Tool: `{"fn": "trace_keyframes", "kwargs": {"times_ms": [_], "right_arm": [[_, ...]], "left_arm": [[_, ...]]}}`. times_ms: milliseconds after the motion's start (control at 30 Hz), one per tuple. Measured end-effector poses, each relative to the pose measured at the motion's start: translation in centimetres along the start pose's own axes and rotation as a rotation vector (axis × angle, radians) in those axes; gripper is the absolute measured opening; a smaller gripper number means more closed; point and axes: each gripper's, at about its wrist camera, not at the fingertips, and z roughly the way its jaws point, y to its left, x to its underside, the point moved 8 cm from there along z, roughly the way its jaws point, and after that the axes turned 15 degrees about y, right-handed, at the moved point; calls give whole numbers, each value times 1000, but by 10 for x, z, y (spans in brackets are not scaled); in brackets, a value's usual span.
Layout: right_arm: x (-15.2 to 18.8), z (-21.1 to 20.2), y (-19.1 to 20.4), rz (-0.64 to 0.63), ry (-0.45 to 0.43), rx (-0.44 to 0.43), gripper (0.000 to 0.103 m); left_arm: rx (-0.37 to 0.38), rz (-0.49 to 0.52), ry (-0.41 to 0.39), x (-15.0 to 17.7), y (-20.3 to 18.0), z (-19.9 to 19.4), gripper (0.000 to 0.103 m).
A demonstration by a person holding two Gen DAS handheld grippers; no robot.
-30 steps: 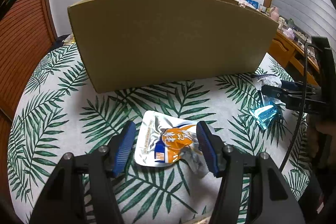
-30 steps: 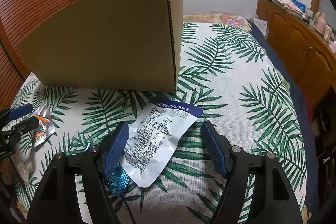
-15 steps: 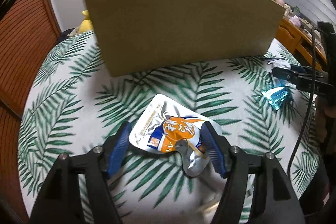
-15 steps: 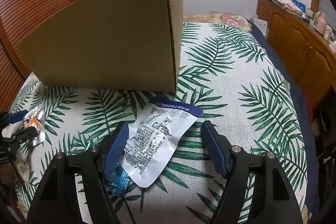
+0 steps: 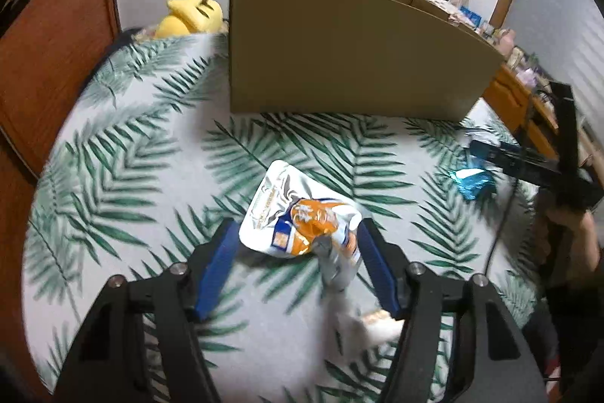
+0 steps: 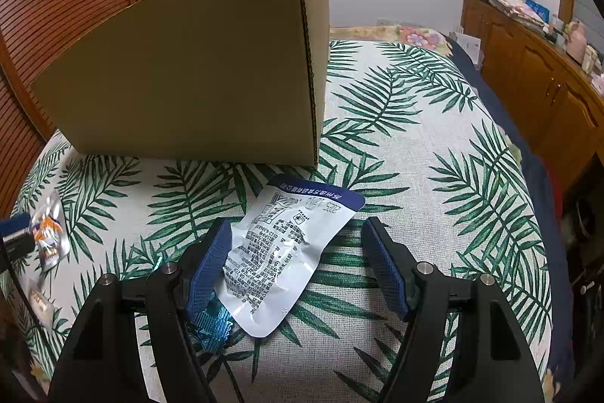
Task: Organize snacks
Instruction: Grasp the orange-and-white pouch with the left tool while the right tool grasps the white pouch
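- Snacks lie loose on the leaf-print bed [image 6: 434,146], none visibly in the box [image 5: 339,51] yet.
- Orange pouch [image 5: 298,214] sits between the pads of the left gripper [image 5: 296,267]; jaws spread wide, not pinching, though the pouch's near corner looks crumpled and blurred.
- Change over the last second: the left view has swung left and risen. The box now stands far right of centre with its open top edge showing, and a yellow plush [image 5: 190,16] has come into view behind it. The pouch has stayed framed by the jaws throughout.
- White pouch [image 6: 287,252] lies print-side up between the pads of the right gripper [image 6: 298,270], near the box's near corner; jaws wide apart, nothing held. This view is unchanged.
- Blue wrapper [image 6: 211,325] lies under the right gripper's left finger.
- Judgement: left side is lining up its grasp; right side waits. No snack is secured.
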Motion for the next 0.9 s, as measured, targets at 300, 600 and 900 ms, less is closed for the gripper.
{"fn": "trace_keyframes", "kwargs": {"times_ms": [300,600,900], "right_arm": [[0,0,0,0,0,-1,74],[0,0,0,0,0,0,74],[0,0,0,0,0,-1,74]], "left_arm": [[-21,-21,-28,2,5,-14,54],[80,-1,49,17,-21,8,54],[36,20,63,-23,-36,29,60]]}}
